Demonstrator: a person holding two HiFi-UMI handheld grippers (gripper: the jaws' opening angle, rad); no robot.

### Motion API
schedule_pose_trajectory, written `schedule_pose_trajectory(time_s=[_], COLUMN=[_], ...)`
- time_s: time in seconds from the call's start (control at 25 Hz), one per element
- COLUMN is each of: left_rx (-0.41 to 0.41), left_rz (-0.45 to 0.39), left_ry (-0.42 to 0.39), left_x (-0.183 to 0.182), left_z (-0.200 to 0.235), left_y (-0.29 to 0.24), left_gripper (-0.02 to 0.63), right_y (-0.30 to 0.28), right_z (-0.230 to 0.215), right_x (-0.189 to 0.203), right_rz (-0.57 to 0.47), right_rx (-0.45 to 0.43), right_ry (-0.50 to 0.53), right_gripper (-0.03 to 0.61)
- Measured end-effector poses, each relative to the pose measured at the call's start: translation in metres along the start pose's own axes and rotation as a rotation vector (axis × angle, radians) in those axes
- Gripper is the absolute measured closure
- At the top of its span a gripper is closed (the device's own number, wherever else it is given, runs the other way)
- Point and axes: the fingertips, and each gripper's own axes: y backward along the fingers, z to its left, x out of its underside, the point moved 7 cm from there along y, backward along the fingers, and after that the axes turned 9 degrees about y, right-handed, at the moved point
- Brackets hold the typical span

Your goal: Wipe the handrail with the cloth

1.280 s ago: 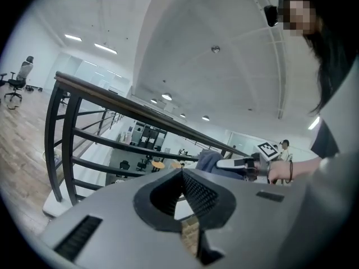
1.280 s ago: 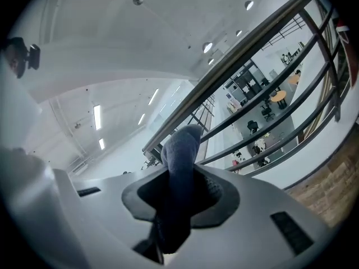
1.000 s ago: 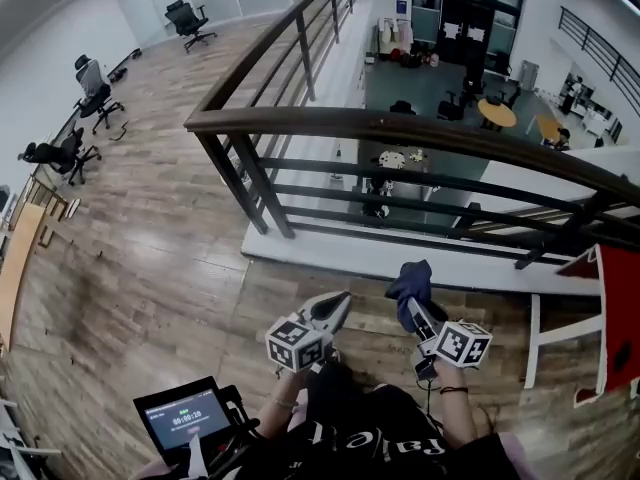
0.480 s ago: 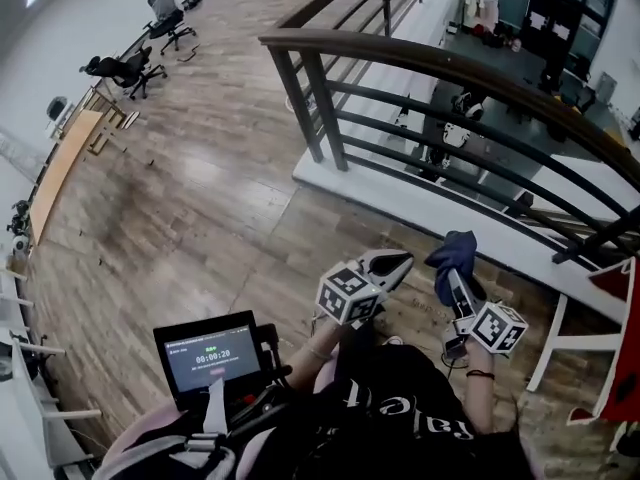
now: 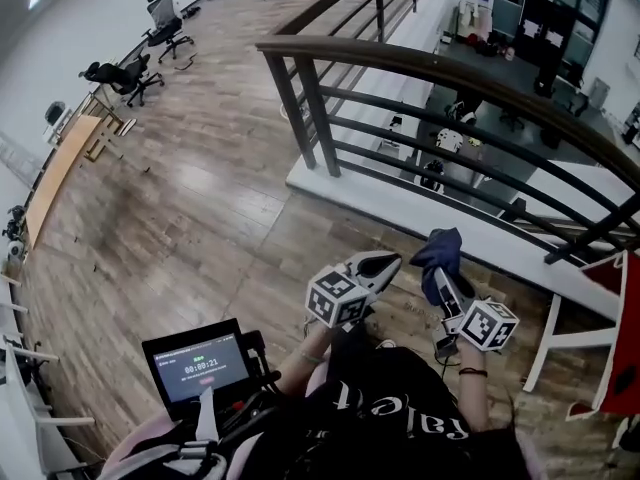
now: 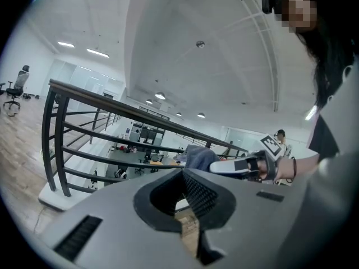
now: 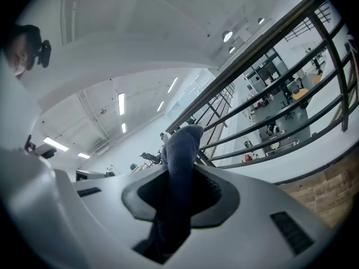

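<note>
- The right gripper [image 7: 178, 203] is clamped on a dark blue cloth [image 7: 180, 144], which sticks out beyond its jaws in a bunched fold.
- The left gripper [image 6: 182, 174] has its jaws together with nothing between them, and it is near the right one.
- Both are low in front of the person, on the near side of the dark handrail [image 5: 430, 66]; the cloth is apart from it.
- A small screen [image 5: 196, 366] shows a timer.

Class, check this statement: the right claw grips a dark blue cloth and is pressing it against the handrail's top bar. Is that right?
Not quite. The right claw does grip the dark blue cloth, but it holds the cloth short of the handrail, not touching the top bar. The head view shows this.
</note>
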Motion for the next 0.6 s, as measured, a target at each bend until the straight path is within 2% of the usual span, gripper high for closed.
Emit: schedule_pose_trajectory(time_s=[0.32, 0.6], left_rx=[-0.003, -0.046], left_rz=[-0.045, -0.002], left_ry=[0.026, 0.07], left_x=[-0.004, 0.019], left_z=[-0.004, -0.01], left_y=[0.003, 0.017], left_gripper=[0.614, 0.614], right_y=[0.011, 0.026], right_z=[0.004, 0.006], right_x=[-0.006, 0.013], right_rz=[-0.023, 0.029], right_rx=[-0.004, 0.016], right_ry=[0.019, -0.011], right_gripper=[0.486, 0.486])
